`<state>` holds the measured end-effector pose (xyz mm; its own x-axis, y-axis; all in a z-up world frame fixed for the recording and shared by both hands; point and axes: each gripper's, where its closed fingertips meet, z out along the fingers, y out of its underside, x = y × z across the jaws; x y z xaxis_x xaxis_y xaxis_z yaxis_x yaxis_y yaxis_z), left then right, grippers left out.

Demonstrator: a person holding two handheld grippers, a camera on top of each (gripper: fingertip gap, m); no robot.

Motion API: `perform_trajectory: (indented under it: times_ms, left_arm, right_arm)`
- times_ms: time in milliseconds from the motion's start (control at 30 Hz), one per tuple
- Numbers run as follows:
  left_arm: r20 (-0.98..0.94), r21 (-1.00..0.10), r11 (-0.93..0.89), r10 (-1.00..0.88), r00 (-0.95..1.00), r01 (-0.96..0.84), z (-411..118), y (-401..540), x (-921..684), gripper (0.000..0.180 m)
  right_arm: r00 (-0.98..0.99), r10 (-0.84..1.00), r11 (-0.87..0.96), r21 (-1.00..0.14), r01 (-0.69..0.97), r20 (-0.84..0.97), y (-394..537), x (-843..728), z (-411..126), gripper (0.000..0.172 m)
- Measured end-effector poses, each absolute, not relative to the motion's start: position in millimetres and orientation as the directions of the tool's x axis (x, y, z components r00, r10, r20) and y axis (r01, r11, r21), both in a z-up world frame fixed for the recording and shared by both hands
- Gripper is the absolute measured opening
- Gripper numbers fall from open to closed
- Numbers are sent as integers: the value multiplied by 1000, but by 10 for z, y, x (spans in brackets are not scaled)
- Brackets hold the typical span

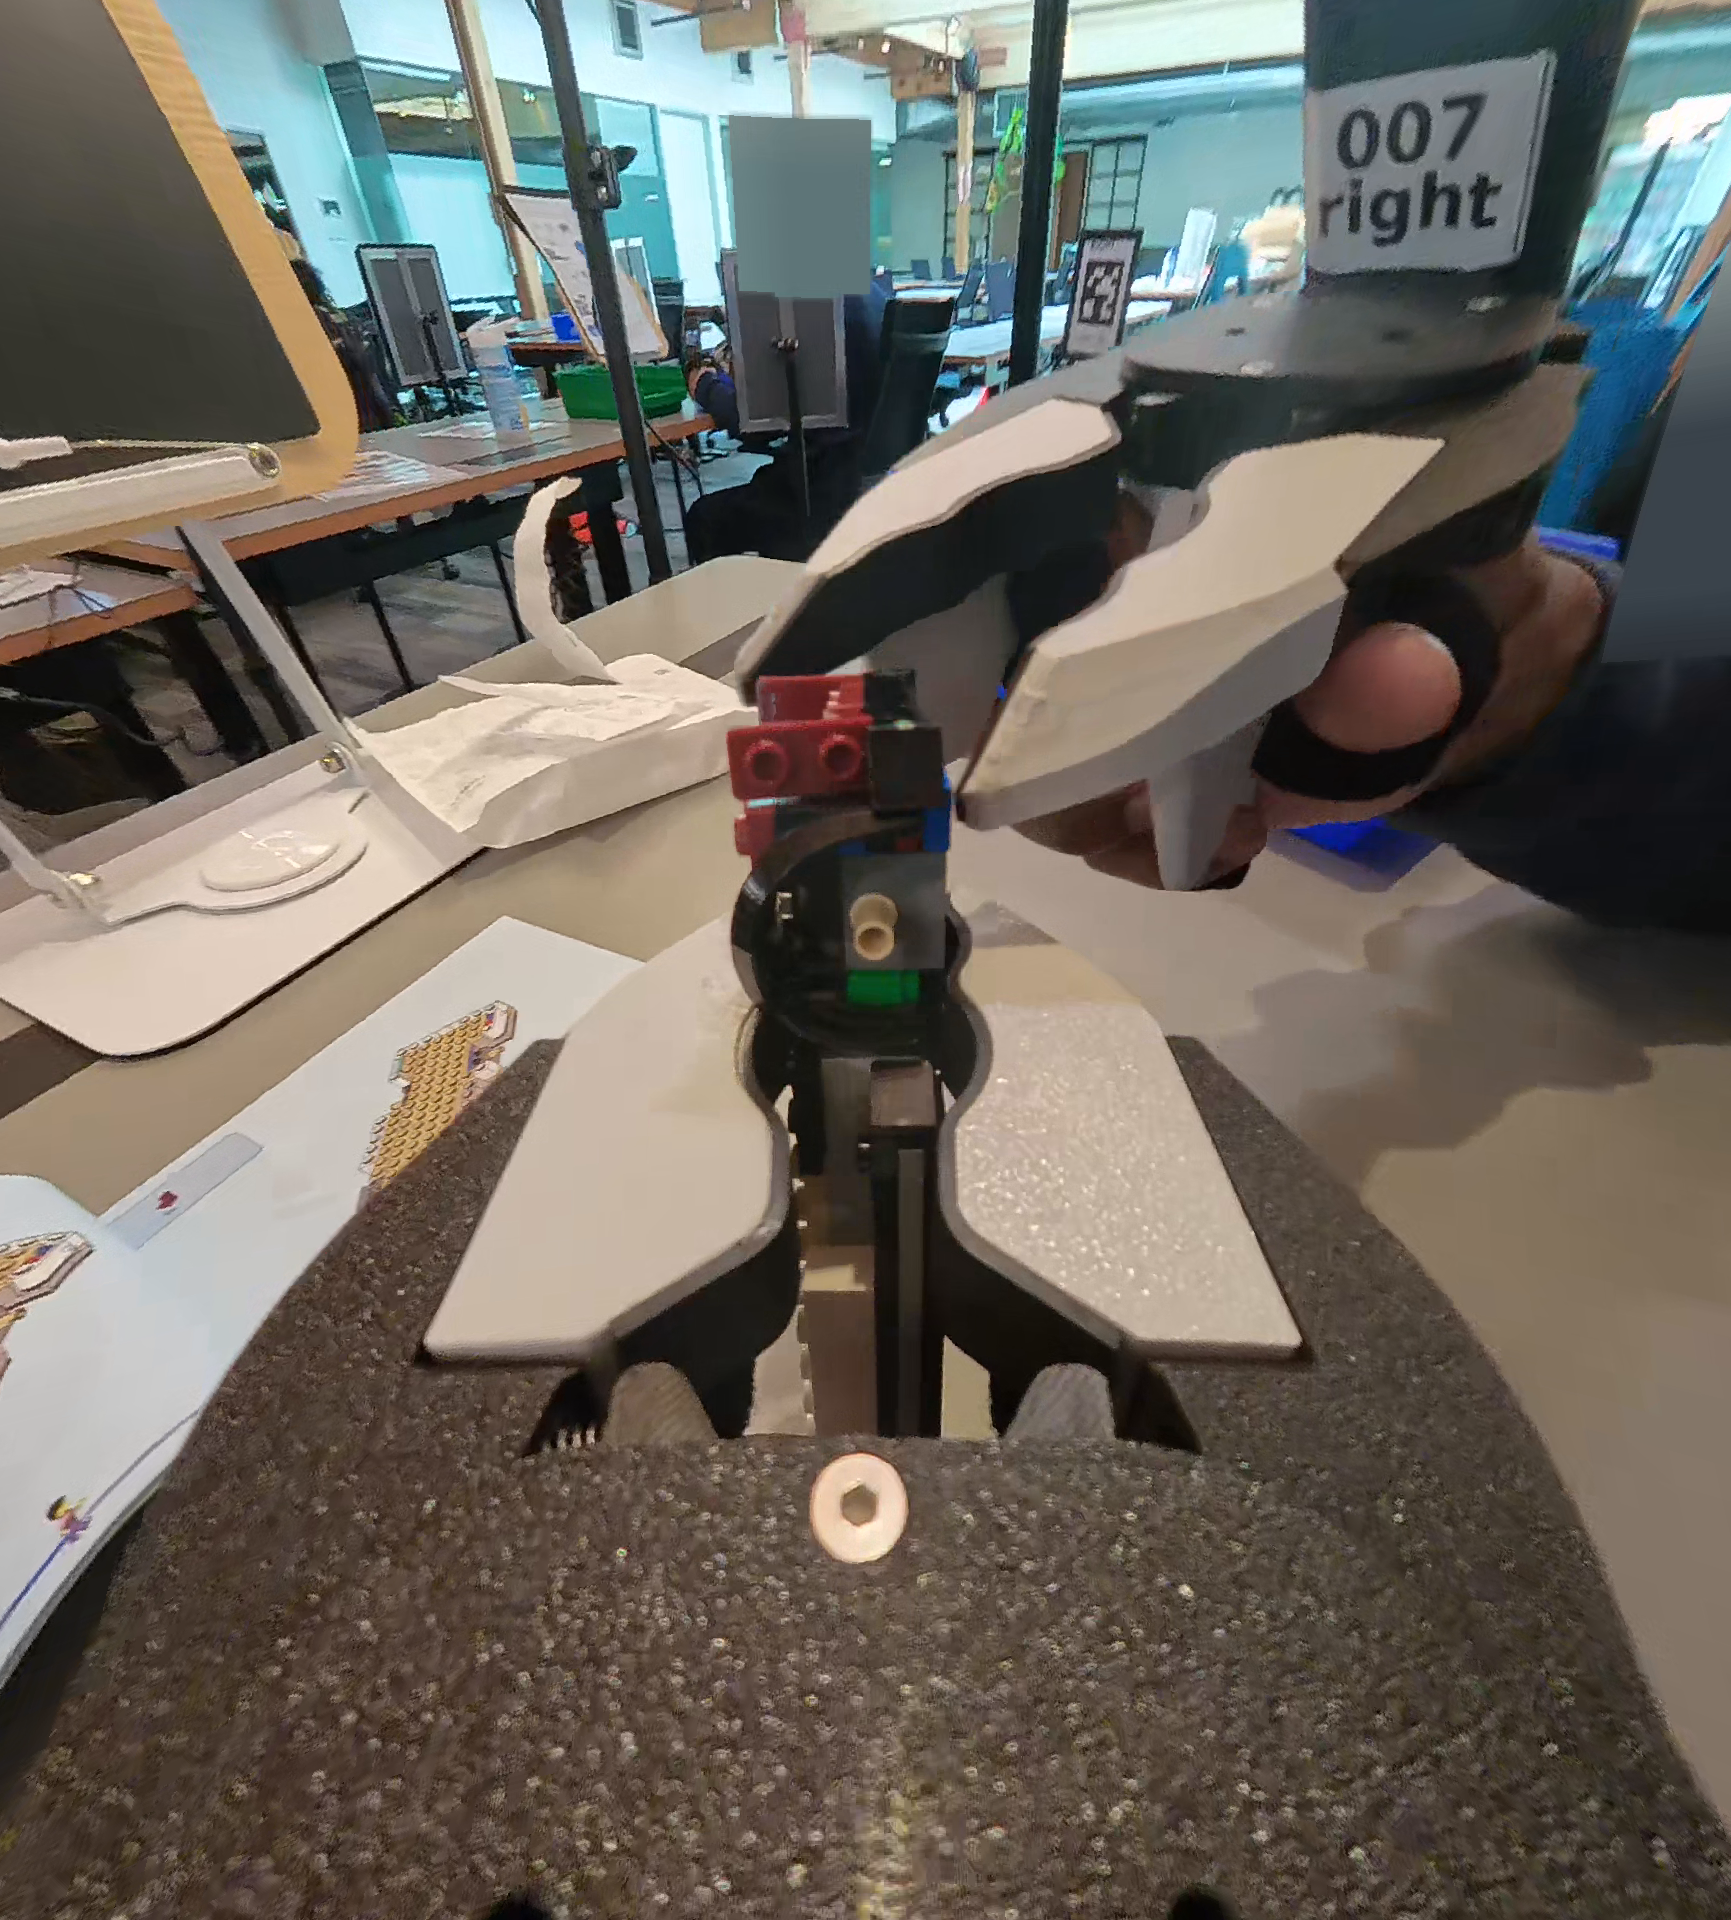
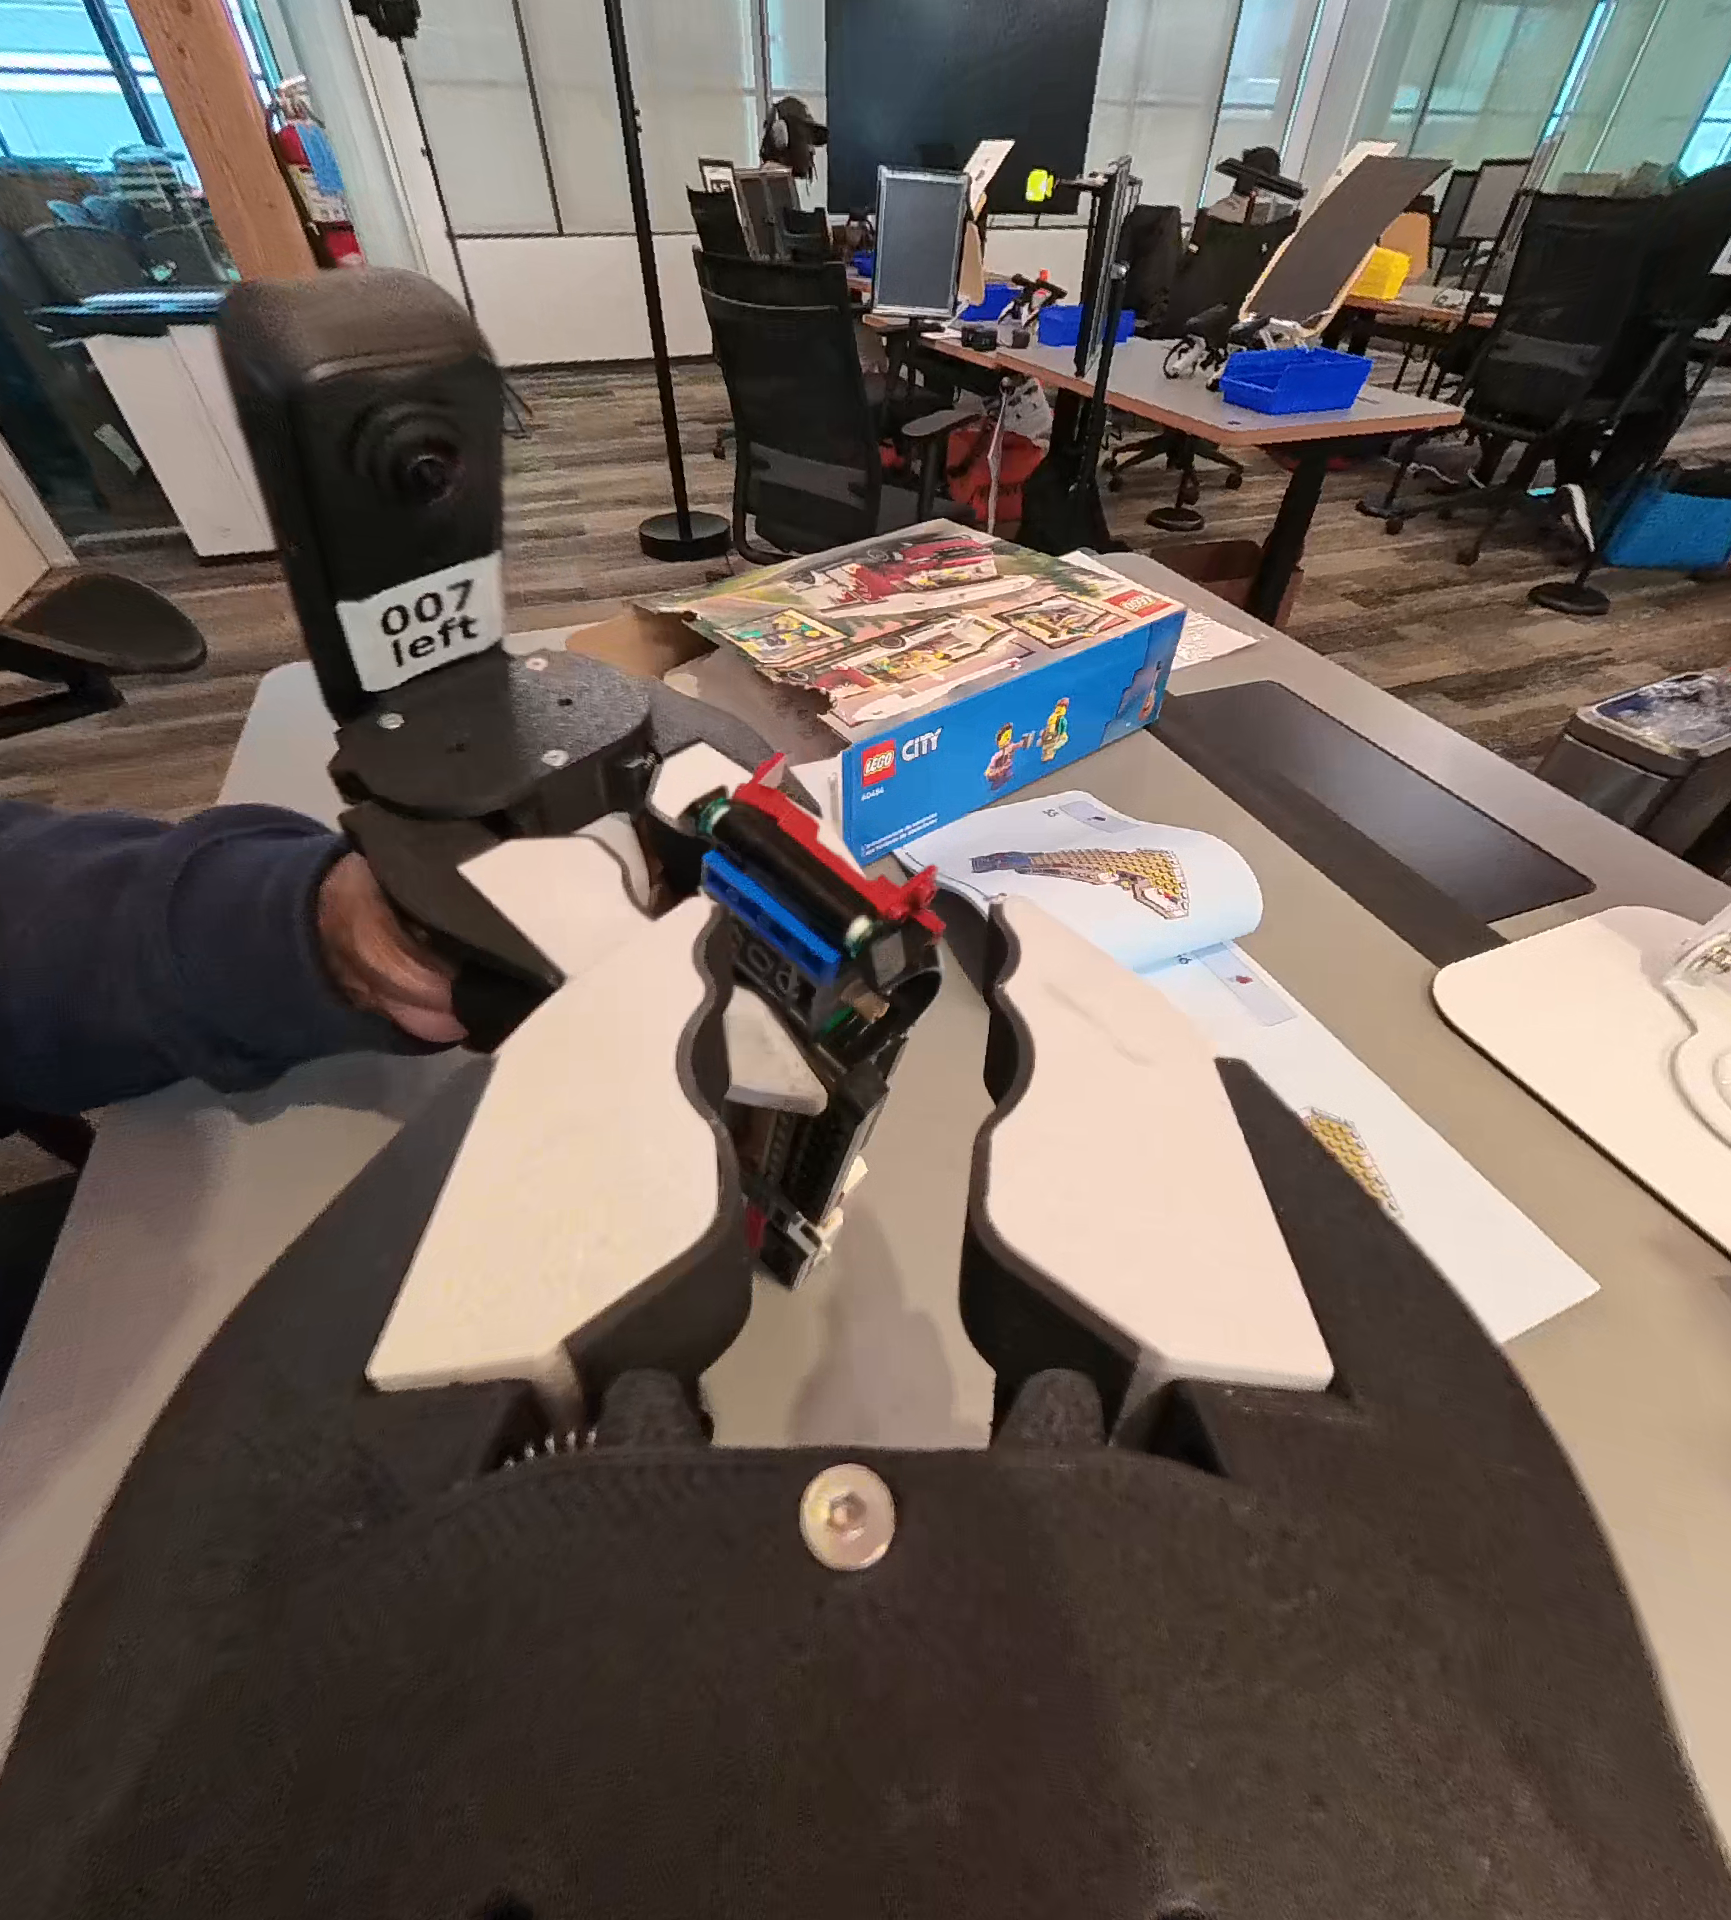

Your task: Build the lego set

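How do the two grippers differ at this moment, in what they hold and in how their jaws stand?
The left gripper is closed on a brick model of black, red and blue pieces; the right gripper holds nothing. The left jaws stand narrow, pressed against the model's sides; the right jaws stand wide, its fingers around the model's top, with a gap on one side. Both have white pads on black bodies, each held in a hand.

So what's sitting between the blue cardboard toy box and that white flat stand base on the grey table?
An open pale-blue instruction booklet lies between the box and base, in the right wrist view.
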<state>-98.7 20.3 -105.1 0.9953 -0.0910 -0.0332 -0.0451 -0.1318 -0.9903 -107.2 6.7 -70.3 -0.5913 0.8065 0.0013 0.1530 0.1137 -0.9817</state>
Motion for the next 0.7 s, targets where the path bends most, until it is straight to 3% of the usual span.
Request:
perform_trajectory:
  times_ms: [500,700]
  left_arm:
    - [-192,-956,-233,33,981,-179,-1090,209,-1081,25]
    - [-361,-918,-219,111,926,-331,-1050,187,-1186,25]
  right_arm:
    - [-601,798,56,-985,164,-55,105,-1109,-754,44]
    - [-585,804,176,-983,61,107,88,-1027,-722,47]
